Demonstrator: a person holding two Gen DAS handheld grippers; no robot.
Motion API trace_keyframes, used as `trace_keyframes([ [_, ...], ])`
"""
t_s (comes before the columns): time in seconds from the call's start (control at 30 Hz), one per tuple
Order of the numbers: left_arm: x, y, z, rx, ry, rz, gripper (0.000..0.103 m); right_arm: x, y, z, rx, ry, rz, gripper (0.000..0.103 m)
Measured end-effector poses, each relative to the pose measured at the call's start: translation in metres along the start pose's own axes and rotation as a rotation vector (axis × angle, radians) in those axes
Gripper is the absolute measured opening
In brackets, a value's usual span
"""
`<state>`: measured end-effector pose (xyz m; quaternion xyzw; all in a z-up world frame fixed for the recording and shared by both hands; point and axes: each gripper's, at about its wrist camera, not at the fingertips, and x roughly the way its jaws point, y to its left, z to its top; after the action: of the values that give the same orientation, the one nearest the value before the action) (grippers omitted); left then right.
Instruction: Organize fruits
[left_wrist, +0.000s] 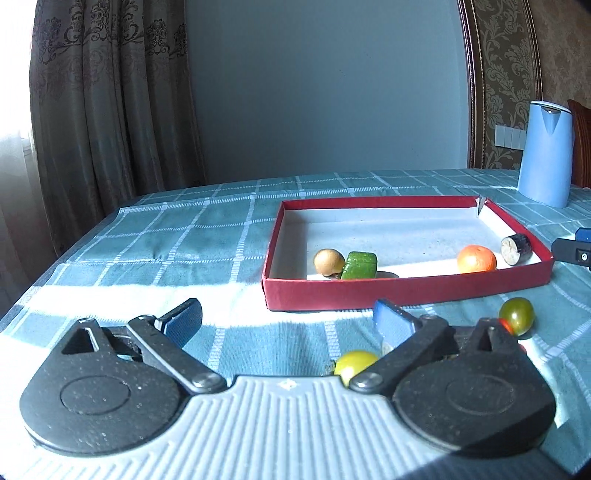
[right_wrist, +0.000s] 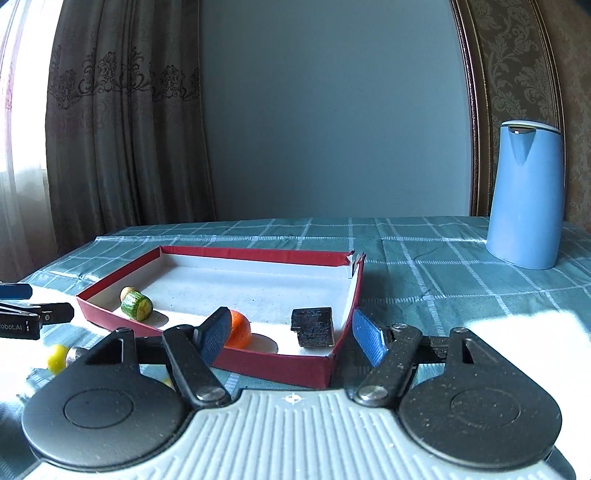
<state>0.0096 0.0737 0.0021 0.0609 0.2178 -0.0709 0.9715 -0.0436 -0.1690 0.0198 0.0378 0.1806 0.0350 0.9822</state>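
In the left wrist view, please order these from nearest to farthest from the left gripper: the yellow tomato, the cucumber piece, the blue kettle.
From the left gripper:
1. Yellow tomato, on the cloth right by its right finger.
2. Cucumber piece, inside the red box, near its front wall.
3. Blue kettle, far right, behind the box.

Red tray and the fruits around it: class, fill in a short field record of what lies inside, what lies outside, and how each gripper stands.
Container: red tray
Inside: brown fruit, green piece, orange, dark piece
Outside on tablecloth: yellow tomato, green tomato
Left gripper: open, empty
Right gripper: open, empty
Background: blue jug
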Motion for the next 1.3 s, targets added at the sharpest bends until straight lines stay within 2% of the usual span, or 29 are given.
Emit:
trace_keyframes([
  [0.1,-0.010,-0.002,-0.010,0.021,0.004,-0.021,0.103,-0.008,0.006,-0.006,-0.049,-0.004,-0.050,0.072],
  [0.2,-0.013,-0.008,-0.015,0.058,0.014,-0.027,0.103,-0.010,0.002,-0.009,-0.026,0.016,-0.084,0.075],
  [0.27,-0.012,-0.011,-0.016,0.072,0.019,-0.033,0.103,-0.007,-0.005,-0.011,0.015,0.065,-0.084,0.080],
  [0.4,-0.005,-0.014,-0.017,0.088,0.069,-0.063,0.103,-0.001,-0.014,-0.013,0.069,0.135,-0.046,0.081],
  [0.47,-0.004,-0.017,-0.017,0.101,0.073,-0.060,0.103,0.009,-0.013,-0.016,0.071,0.216,-0.039,0.081],
  [0.53,0.003,-0.018,-0.018,0.107,0.111,-0.055,0.103,0.017,-0.012,-0.019,0.070,0.282,-0.039,0.081],
  [0.6,0.012,-0.018,-0.018,0.103,0.158,-0.052,0.102,0.017,-0.010,-0.021,0.058,0.286,-0.045,0.081],
  [0.7,0.011,-0.013,-0.019,0.091,0.156,-0.068,0.090,0.019,-0.008,-0.023,0.047,0.300,-0.036,0.086],
  [0.87,0.015,-0.011,-0.019,0.089,0.170,-0.100,0.083,0.021,-0.002,-0.023,0.010,0.314,-0.051,0.088],
  [0.9,0.014,-0.013,-0.020,0.100,0.165,-0.095,0.082,0.022,-0.001,-0.022,0.001,0.318,-0.047,0.090],
  [0.93,0.013,-0.015,-0.020,0.113,0.160,-0.097,0.080,0.023,0.001,-0.022,-0.010,0.329,-0.034,0.101],
  [1.0,0.013,-0.017,-0.020,0.122,0.161,-0.098,0.081,0.024,0.006,-0.023,-0.042,0.334,-0.037,0.103],
  [1.17,0.025,-0.004,-0.017,0.038,0.214,-0.083,0.102,0.025,0.003,-0.023,-0.026,0.339,-0.028,0.103],
  [1.2,0.028,0.000,-0.016,0.013,0.226,-0.094,0.103,0.025,0.003,-0.023,-0.027,0.340,-0.029,0.103],
  [1.3,0.025,0.000,-0.017,0.019,0.209,-0.118,0.094,0.024,0.003,-0.023,-0.026,0.341,-0.032,0.103],
])
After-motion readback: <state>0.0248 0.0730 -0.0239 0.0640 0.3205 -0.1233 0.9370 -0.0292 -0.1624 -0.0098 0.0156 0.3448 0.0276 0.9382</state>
